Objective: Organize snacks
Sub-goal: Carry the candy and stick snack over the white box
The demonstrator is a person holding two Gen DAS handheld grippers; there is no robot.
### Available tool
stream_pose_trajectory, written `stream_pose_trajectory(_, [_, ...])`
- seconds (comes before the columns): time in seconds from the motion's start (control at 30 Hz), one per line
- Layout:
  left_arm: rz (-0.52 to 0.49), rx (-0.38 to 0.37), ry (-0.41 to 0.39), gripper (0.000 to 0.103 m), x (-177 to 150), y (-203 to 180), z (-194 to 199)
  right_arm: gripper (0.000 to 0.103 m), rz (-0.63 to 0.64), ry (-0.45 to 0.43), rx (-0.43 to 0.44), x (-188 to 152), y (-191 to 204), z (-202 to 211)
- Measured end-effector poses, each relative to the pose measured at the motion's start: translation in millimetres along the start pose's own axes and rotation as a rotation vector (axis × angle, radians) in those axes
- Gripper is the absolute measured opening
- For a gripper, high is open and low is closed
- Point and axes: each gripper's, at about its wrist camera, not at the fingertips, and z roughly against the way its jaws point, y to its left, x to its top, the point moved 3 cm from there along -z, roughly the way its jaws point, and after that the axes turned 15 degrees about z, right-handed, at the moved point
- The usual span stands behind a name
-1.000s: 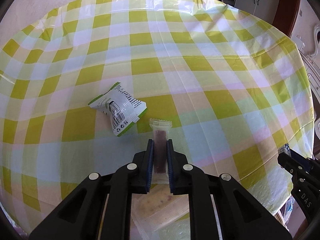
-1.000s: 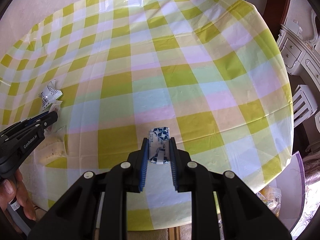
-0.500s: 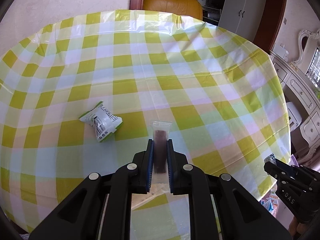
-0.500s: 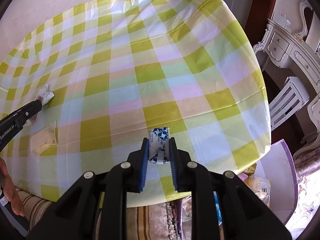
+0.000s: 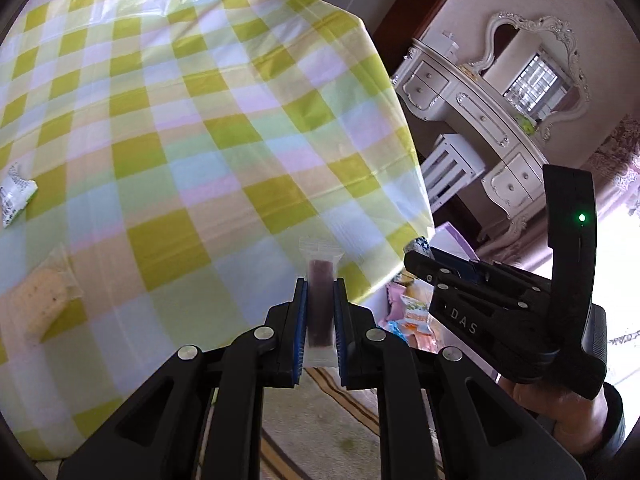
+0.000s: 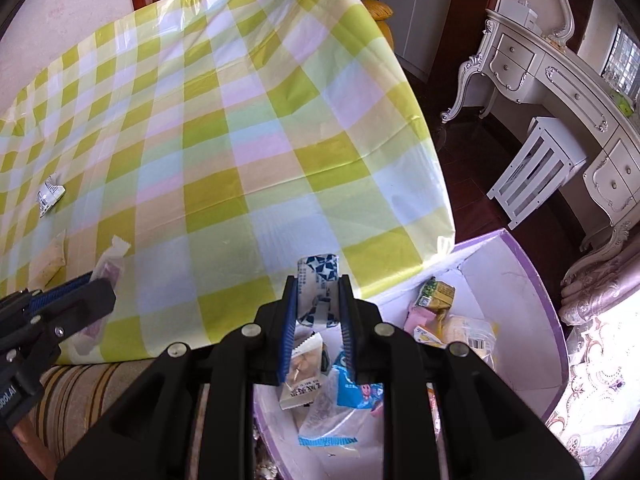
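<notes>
Pinching a slim clear-wrapped bar with a dark reddish filling (image 5: 320,300), the left gripper (image 5: 320,312) has its blue ribbed pads pressed flat against it near the table's edge. The right gripper (image 6: 318,304) clamps a crinkly white pouch printed with blue triangles (image 6: 318,280) above a purple-rimmed round box (image 6: 532,300) heaped with glossy snack packets. On the checked plastic tablecloth (image 6: 224,120) lie a pale speckled biscuit in clear film (image 5: 42,304) and a green-edged white packet (image 5: 16,196).
</notes>
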Motion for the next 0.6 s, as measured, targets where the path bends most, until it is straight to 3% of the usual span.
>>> stream_pose_trajectory(0.27, [-0.084,-0.045,0.130,0.012,-32.3,-43.4,-29.9,0.020,-0.073,0.065,-0.048,-40.5,-44.6,-8.7])
stream_pose_trajectory(0.6, [-0.193,-0.055,0.197,0.012,-55.1,-74.9,-46.9,0.020,-0.162,0.135,-0.084,-77.3,-78.9,-22.9])
